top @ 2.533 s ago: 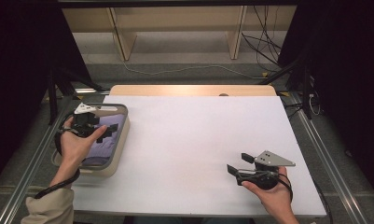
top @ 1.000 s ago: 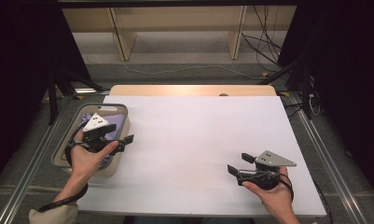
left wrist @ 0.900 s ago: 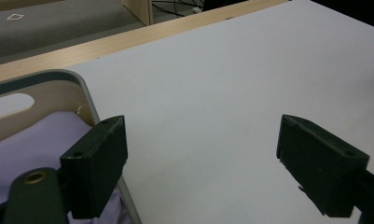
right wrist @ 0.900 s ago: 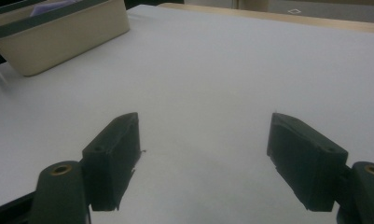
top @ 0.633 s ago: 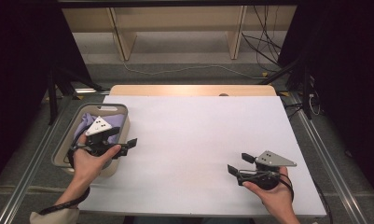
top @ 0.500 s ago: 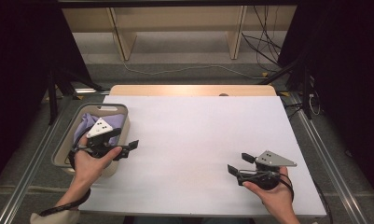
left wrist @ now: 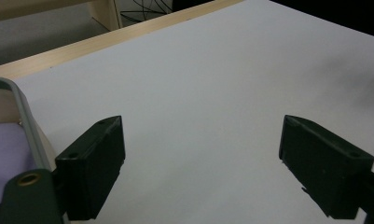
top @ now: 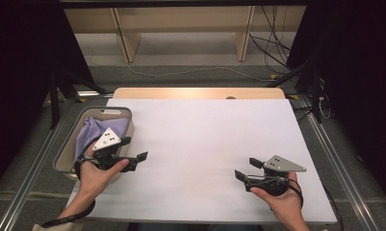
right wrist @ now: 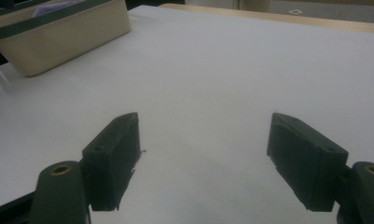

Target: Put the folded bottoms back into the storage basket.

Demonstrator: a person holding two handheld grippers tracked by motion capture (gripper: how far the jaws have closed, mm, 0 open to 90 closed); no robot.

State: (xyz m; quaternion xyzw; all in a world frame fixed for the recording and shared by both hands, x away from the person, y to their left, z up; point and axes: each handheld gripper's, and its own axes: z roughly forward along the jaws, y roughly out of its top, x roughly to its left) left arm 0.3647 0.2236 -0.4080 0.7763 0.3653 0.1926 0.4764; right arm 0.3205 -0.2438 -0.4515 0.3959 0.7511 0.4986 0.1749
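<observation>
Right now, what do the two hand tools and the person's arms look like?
Each is a black tool with two blocky black jaws and a grey three-cornered plate on top. The left tool has a plate with small dark dots; a black cable loops from it around the wrist. The right tool has a plain grey plate. A light beige sleeve covers the left forearm.

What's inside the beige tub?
A purple cloth lies crumpled in the tub. The left tongs and the hand cover the tub's near part, so anything under the cloth or there is hidden.
</observation>
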